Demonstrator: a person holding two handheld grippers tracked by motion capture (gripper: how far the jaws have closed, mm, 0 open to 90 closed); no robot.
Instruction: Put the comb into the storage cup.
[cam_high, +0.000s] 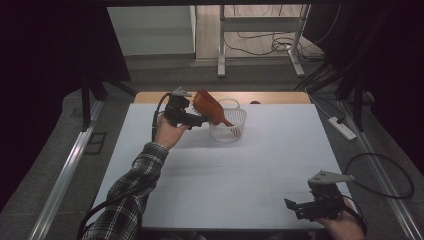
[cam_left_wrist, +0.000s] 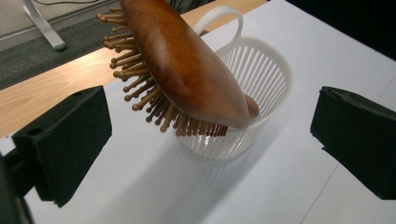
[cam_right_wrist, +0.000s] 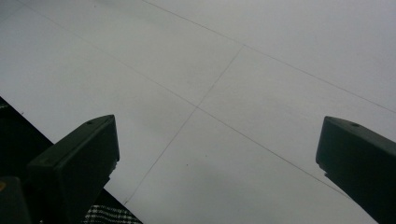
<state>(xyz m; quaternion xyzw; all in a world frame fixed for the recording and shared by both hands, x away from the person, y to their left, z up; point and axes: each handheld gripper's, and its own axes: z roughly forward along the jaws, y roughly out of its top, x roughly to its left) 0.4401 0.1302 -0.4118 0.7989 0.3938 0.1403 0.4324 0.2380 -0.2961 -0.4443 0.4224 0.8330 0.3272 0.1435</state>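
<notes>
The wooden hairbrush (cam_left_wrist: 187, 74) is leaning in the white basket (cam_left_wrist: 261, 79); it looks hard and light. The left hand-held gripper (cam_left_wrist: 210, 140) is spread wide open.

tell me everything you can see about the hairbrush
The hairbrush looks like reddish-brown polished wood, with an oval paddle head and rows of wooden pins on its underside. It stands tilted, its narrow end down inside the white slatted basket, its head leaning out over the rim toward the left claw. It rests on the basket; the claw's jaws are open on either side and do not touch it. The handle is mostly hidden inside the basket.
</notes>
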